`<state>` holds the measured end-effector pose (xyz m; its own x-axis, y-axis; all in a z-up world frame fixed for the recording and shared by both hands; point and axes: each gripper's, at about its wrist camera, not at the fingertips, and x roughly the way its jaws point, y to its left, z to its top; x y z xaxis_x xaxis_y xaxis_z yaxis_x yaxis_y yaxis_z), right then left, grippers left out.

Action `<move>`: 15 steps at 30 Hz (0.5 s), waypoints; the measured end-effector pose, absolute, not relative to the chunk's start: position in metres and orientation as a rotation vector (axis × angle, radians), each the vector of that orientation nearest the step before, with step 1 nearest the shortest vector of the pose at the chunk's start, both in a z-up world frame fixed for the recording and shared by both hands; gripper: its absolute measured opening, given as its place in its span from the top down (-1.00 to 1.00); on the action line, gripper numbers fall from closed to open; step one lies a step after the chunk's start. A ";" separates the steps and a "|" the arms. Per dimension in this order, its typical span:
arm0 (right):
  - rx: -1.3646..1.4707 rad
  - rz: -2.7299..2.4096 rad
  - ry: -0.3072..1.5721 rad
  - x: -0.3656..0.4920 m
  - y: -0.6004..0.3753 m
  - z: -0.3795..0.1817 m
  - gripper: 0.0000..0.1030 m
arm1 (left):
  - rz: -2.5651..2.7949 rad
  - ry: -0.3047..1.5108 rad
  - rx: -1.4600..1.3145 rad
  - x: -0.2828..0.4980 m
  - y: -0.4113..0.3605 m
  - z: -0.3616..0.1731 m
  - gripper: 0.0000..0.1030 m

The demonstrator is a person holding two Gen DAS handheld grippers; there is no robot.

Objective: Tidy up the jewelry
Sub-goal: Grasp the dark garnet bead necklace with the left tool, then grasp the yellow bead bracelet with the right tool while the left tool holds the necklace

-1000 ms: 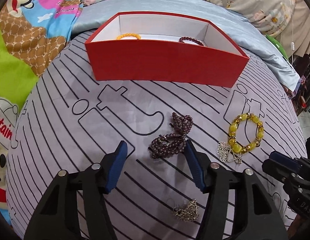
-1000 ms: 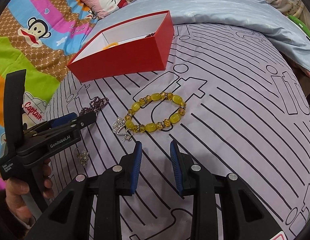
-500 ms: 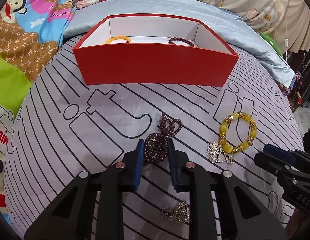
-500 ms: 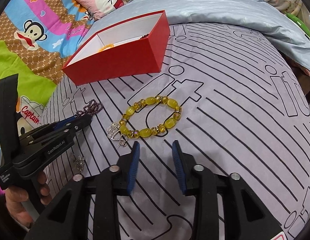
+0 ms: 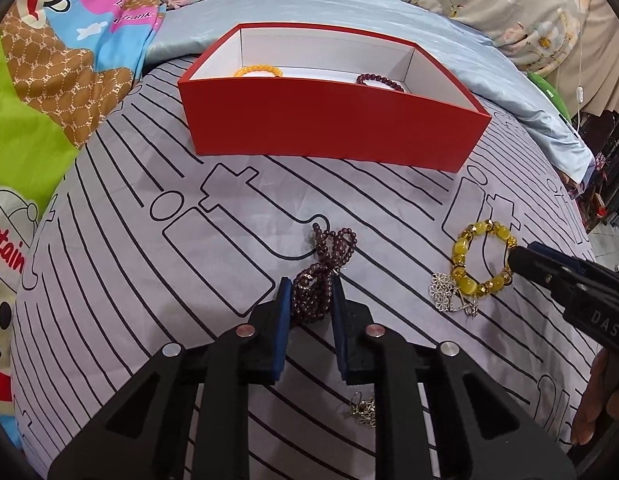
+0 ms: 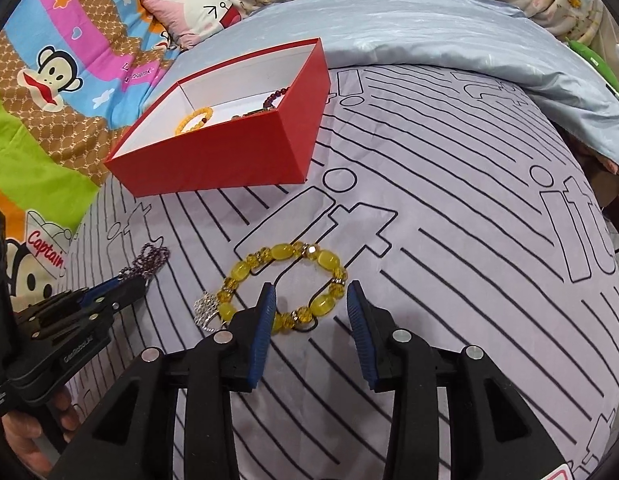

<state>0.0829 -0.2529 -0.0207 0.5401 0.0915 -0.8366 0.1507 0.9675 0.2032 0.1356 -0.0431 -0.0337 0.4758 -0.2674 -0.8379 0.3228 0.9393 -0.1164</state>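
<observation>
**Two grippers over jewelry on a striped bed cover**

Grey bedding with black stripes (image 5: 157,264) carries everything, ringed by cartoon-print quilts and a pale blue sheet. At its far side stands an open red box (image 5: 329,128) with a white interior, holding an orange bead bracelet (image 5: 258,71) and a dark red bead bracelet (image 5: 379,81).

From the left wrist view, the left gripper (image 5: 308,304) points steeply down, its jaws clamped on the near end of a purple bead strand (image 5: 321,276) whose far loops lie on the cover. A small metal ornament (image 5: 363,410) lies under this gripper, seen only here.

The right wrist view alone shows the right gripper (image 6: 311,300) with jaws apart, straddling the near side of a yellow bead bracelet (image 6: 285,288) without pressing it. A silver flower charm (image 6: 207,310) lies touching the bracelet's left end. This view also shows a hand (image 6: 33,436) around the left gripper's handle at lower left. Deeper into the box, it shows a third piece near the front wall, too small to tell.
</observation>
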 end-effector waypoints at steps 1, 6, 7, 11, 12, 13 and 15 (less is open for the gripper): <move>0.258 -0.039 1.002 0.084 -0.253 -0.021 0.29 | -0.359 1.014 0.060 0.135 -0.043 -0.034 0.64; 0.247 -0.048 1.010 0.092 -0.253 -0.028 0.29 | -0.358 1.013 0.057 0.135 -0.042 -0.036 0.64; 0.243 -0.049 1.010 0.093 -0.253 -0.029 0.33 | -0.358 1.013 0.058 0.135 -0.042 -0.036 0.64; 0.219 -0.045 1.004 0.096 -0.250 -0.030 0.34 | -0.358 1.013 0.058 0.135 -0.042 -0.036 0.64; 0.219 -0.041 1.004 0.096 -0.249 -0.029 0.34 | -0.358 1.013 0.057 0.135 -0.042 -0.036 0.64; 0.225 -0.038 1.005 0.096 -0.249 -0.029 0.33 | -0.359 1.014 0.056 0.135 -0.042 -0.036 0.64; 0.264 -0.020 1.009 0.095 -0.250 -0.028 0.23 | -0.358 1.014 0.056 0.135 -0.042 -0.036 0.64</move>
